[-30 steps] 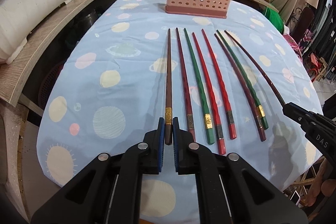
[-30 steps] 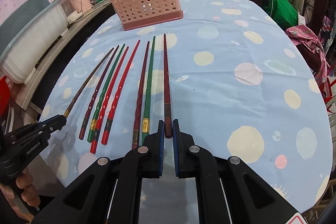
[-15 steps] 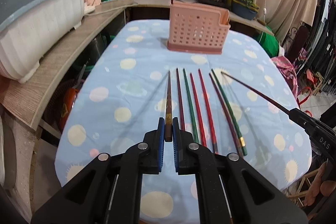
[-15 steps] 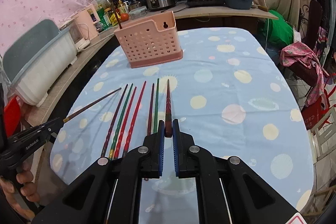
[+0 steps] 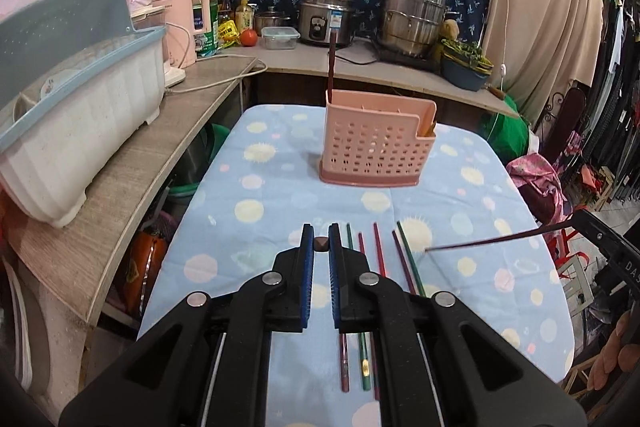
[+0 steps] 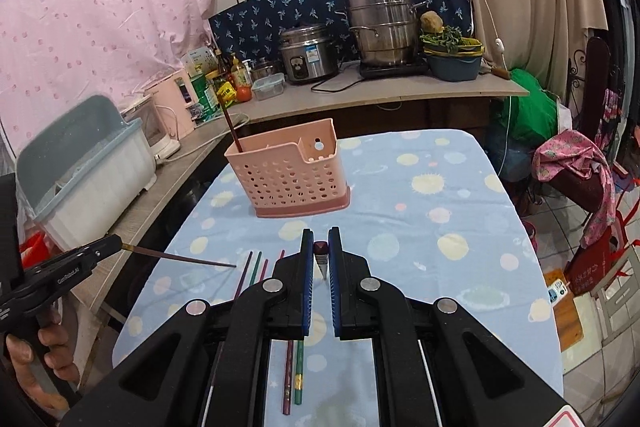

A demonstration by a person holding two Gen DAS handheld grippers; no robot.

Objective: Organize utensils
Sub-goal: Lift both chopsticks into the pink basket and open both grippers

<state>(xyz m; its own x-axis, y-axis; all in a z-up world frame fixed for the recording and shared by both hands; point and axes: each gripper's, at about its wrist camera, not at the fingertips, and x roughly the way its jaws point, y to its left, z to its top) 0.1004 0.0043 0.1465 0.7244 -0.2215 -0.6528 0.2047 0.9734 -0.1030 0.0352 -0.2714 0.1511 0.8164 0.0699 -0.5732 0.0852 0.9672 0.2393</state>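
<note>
Gripping one chopstick each, both sets of black fingers are closed tight. The left gripper [image 5: 321, 247] pinches a dark brown chopstick [image 6: 182, 257], its long axis running forward and slightly down; the right gripper [image 6: 321, 251] holds a dark red chopstick [image 5: 486, 241] likewise. Below, red and green chopsticks [image 5: 378, 259] lie lengthwise on the blue dotted tabletop [image 5: 280, 195], pointing toward the pink perforated plastic holder [image 5: 376, 151] beyond, where one dark chopstick [image 5: 331, 67] stands upright.

Soft, even indoor light, no glare; faint shadows fall on the tablecloth [image 5: 280, 195] beside the pink basket [image 5: 376, 151]. Fisheye bends the edges, corners go black. Focus is sharp.
</note>
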